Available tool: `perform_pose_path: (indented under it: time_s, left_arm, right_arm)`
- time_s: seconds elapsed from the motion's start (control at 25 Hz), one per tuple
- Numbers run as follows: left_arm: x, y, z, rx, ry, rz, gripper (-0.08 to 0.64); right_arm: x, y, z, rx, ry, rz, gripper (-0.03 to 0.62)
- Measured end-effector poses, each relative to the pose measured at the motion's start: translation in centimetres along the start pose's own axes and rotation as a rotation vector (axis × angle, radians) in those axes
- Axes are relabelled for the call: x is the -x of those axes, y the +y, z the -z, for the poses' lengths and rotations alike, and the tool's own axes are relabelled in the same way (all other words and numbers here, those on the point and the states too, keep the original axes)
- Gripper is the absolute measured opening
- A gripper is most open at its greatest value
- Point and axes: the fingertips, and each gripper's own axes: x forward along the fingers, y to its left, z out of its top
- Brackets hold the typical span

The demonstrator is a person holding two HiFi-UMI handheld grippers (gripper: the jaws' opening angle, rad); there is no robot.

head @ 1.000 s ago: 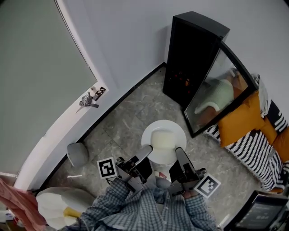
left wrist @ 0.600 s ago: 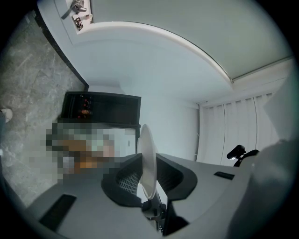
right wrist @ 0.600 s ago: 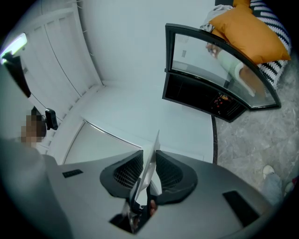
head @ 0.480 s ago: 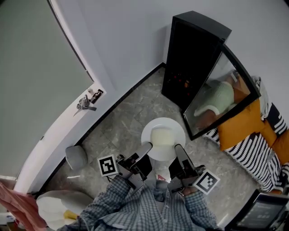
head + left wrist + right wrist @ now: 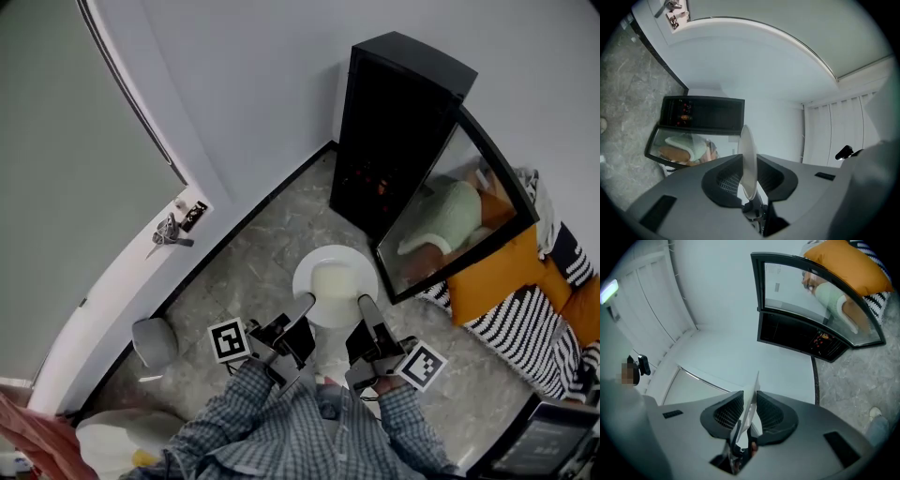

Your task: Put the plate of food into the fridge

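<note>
Lying level, plate (image 5: 335, 281), rim pinched by left gripper (image 5: 306, 304) and right gripper (image 5: 363, 304), before fridge (image 5: 394, 122).

1. Plate (image 5: 306, 268): white, round, carried level over the floor; pale square food block (image 5: 335, 283) at centre. Near rim pinched by left gripper (image 5: 305, 309) and right gripper (image 5: 364, 307).
2. Fridge (image 5: 389, 112): tall, black, glass door (image 5: 459, 211) swung open; plate near its front, outside.

plate (image 5: 335, 254): smooth, glossy | fridge door (image 5: 450, 216): glass, refl. | floor (image 5: 262, 253): veined stone | shirt (image 5: 281, 431): cloth
</note>
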Motion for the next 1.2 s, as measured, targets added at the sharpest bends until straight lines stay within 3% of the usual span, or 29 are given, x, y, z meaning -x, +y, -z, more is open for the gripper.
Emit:
perform_pose_path:
  time_s: [0.52, 1.2]
  left_arm:
    - [-3.5, 1.5, -2.9, 0.009, 0.042, -0.007, 0.075]
    - [-9.2, 3.1, -10.8, 0.016, 0.108, -0.012, 0.075]
  right_arm:
    - [-3.1, -1.7, -2.6, 0.011, -0.030, 0.035, 0.092]
    - [-11.4, -3.8, -6.2, 0.012, -0.088, 0.053, 0.092]
